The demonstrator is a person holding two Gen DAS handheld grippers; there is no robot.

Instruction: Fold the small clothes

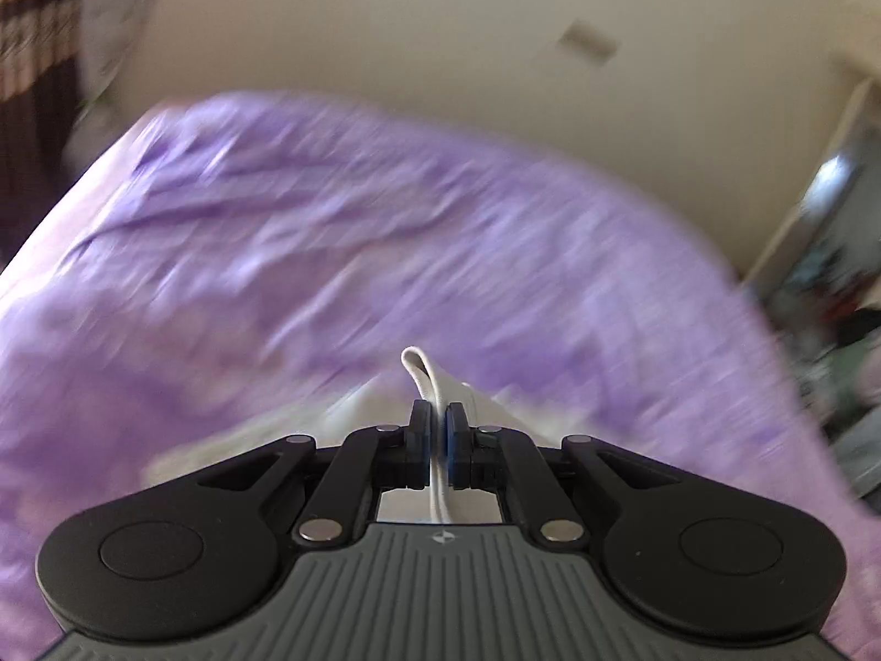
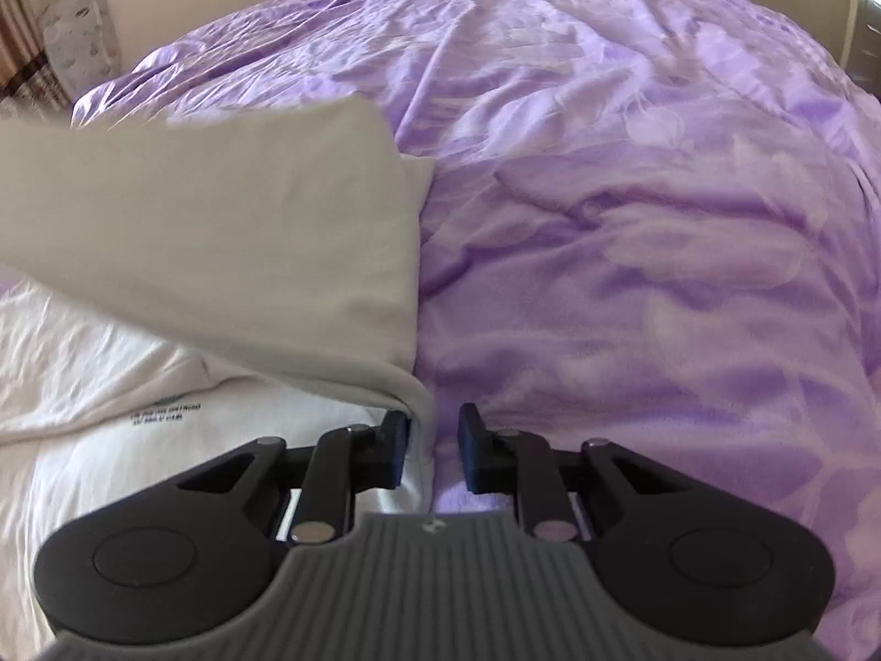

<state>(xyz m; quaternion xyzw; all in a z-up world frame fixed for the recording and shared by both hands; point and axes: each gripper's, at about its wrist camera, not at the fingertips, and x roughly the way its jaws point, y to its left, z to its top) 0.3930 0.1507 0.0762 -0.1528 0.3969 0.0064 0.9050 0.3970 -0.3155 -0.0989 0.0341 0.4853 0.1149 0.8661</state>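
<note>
My left gripper (image 1: 439,443): jaws nearly together, pinching a thin fold of the white garment (image 1: 435,385). The cloth runs between the blue pads (image 1: 455,443) and loops up just past the fingertips, with more pale fabric hanging blurred below and to either side. Beyond it lies the purple bedspread (image 1: 330,253), smeared by motion, and behind that a cream wall (image 1: 440,27).

My right gripper (image 2: 433,449): jaws stand narrowly apart, not pressed shut. The garment's edge (image 2: 419,440) lies in the gap, against the left finger (image 2: 393,449); the right finger (image 2: 476,454) stands clear of it, with purple showing between cloth and pad. No earlier view is available to judge motion, and I cannot tell if the left pad presses the cloth.

From that edge, a lifted panel of the garment rises up and away to the left, shaded grey-beige. The rest lies flat on the bed at lower left, with a small green and dark printed mark (image 2: 165,410) facing up. The bedspread fills the right and far side of this view.
</note>
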